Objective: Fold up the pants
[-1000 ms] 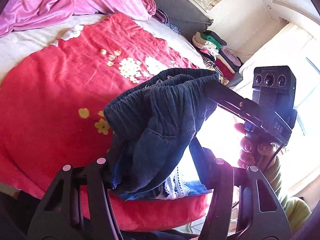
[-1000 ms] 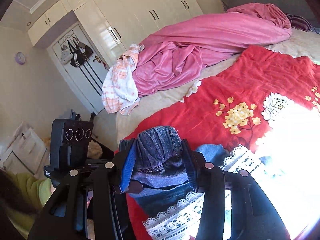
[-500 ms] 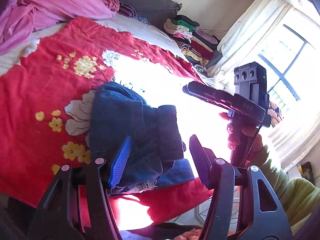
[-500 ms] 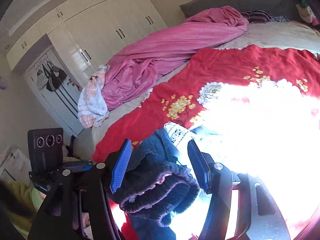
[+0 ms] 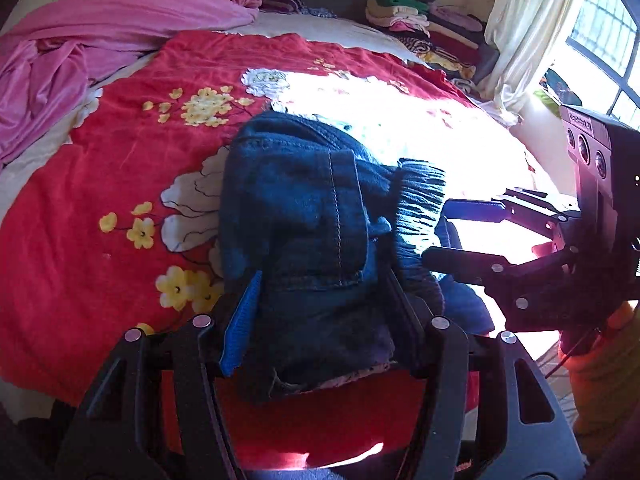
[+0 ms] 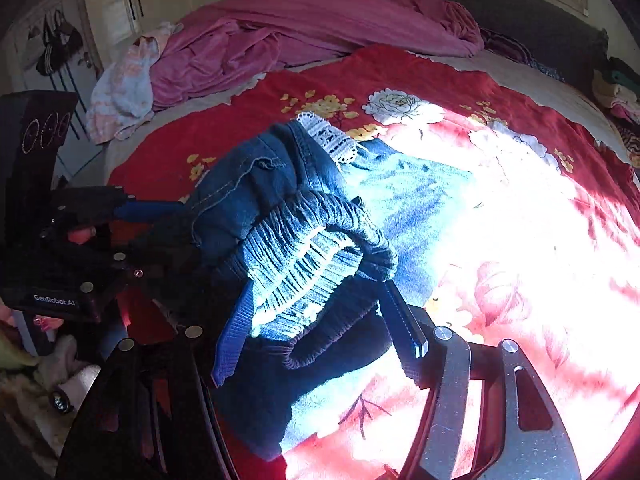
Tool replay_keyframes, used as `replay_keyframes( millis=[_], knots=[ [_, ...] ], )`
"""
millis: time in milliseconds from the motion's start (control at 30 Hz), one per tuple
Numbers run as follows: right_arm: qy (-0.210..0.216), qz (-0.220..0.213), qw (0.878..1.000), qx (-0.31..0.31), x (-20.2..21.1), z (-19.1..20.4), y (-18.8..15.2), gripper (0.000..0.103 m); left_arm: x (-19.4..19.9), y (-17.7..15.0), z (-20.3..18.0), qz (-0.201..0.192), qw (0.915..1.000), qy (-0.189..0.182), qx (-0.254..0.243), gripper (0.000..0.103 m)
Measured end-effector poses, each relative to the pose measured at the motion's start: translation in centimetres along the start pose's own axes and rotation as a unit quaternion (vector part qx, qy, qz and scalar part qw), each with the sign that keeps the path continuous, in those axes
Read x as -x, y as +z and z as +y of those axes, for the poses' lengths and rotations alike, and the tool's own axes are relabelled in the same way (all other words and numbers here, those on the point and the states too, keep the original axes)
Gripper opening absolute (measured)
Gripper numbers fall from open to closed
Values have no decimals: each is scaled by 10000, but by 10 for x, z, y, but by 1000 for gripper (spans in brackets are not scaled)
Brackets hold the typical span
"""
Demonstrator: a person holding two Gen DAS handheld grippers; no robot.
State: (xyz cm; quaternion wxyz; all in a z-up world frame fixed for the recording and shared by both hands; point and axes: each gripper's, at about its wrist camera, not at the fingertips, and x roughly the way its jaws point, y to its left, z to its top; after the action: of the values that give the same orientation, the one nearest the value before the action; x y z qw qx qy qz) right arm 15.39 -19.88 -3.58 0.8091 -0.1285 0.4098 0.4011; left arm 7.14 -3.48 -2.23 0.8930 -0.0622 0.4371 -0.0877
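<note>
Denim pants [image 5: 304,232], bunched into a thick bundle, are seen at the near edge of the bed, lying on a red floral blanket [image 5: 100,184]. In the left wrist view the left hand-held gripper [image 5: 320,320] is set around the near end of the bundle, the fabric filling the gap between its blue-padded fingers [image 5: 240,320]; the cloth is touched on both sides, so the bundle appears to be clamped. To the right in that view the right hand-held gripper [image 5: 452,232] is seen with its fingers spread apart beside the gathered waistband [image 5: 420,204].

In the right wrist view the elastic waistband [image 6: 308,268] is draped between the fingers of the right hand-held gripper [image 6: 316,332], which are held fairly wide; whether the cloth is pinched cannot be told. White lace trim [image 6: 328,136] is shown at the far end of the pants. Strong sunlight washes out the right side of the blanket. A pink quilt [image 6: 320,28] is heaped at the far side of the bed, and folded clothes [image 5: 424,24] are stacked at the far right.
</note>
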Motion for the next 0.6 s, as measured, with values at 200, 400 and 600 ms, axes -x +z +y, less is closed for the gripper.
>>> replay_keyframes(
  millis=[200, 400, 600],
  knots=[
    [185, 12, 9995, -256, 17, -10, -15, 62, 21, -6, 8, -247, 9997, -24, 45, 51],
    [160, -783, 9960, -394, 55, -27, 39, 62, 39, 6, 16, -612, 9978, -110, 228, 46],
    [33, -296, 9988, 377, 9, -7, 103, 49, 18, -5, -6, -287, 9993, -239, -81, 19]
  ],
)
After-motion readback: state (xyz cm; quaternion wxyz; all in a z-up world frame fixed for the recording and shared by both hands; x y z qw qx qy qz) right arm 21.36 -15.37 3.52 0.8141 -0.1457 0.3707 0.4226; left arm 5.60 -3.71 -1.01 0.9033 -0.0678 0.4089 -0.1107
